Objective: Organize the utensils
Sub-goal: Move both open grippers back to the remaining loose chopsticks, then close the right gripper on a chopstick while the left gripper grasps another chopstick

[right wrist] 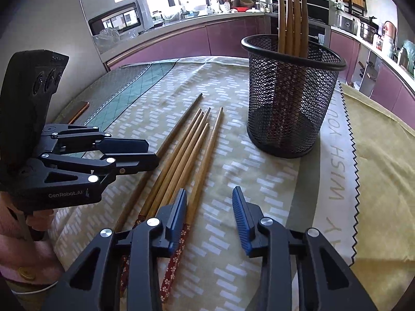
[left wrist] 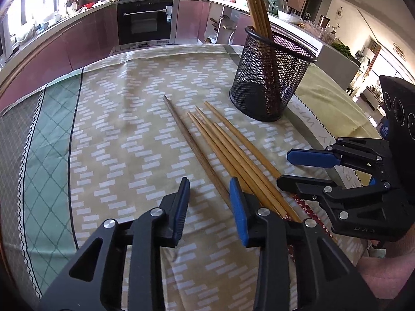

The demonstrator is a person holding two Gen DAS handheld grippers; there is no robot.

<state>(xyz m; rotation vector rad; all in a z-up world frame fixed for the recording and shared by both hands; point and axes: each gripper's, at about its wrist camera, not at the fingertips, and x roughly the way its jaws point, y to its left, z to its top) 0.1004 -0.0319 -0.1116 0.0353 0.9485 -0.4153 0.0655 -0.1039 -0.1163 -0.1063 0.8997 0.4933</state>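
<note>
Several loose bamboo chopsticks point(left wrist: 233, 153) point(right wrist: 186, 150) lie side by side on the patterned tablecloth, with one darker chopstick point(left wrist: 186, 140) point(right wrist: 179, 124) at their left. A black mesh holder point(left wrist: 269, 77) point(right wrist: 290, 98) stands upright behind them with several chopsticks point(left wrist: 256, 7) point(right wrist: 293, 13) in it. My left gripper point(left wrist: 210, 207) point(right wrist: 151, 153) is open low over the near ends, the dark chopstick just inside its right finger. My right gripper point(right wrist: 211, 207) point(left wrist: 293, 171) is open too, with the rightmost chopstick lying beside its left finger. Neither gripper's pads press on anything.
The tablecloth point(left wrist: 116, 142) covers a round table whose far edge point(left wrist: 64, 77) faces purple kitchen cabinets and an oven point(left wrist: 145, 20). A flat copper-edged object point(right wrist: 77, 111) lies at the table's left. A hand point(right wrist: 31, 246) holds the left gripper.
</note>
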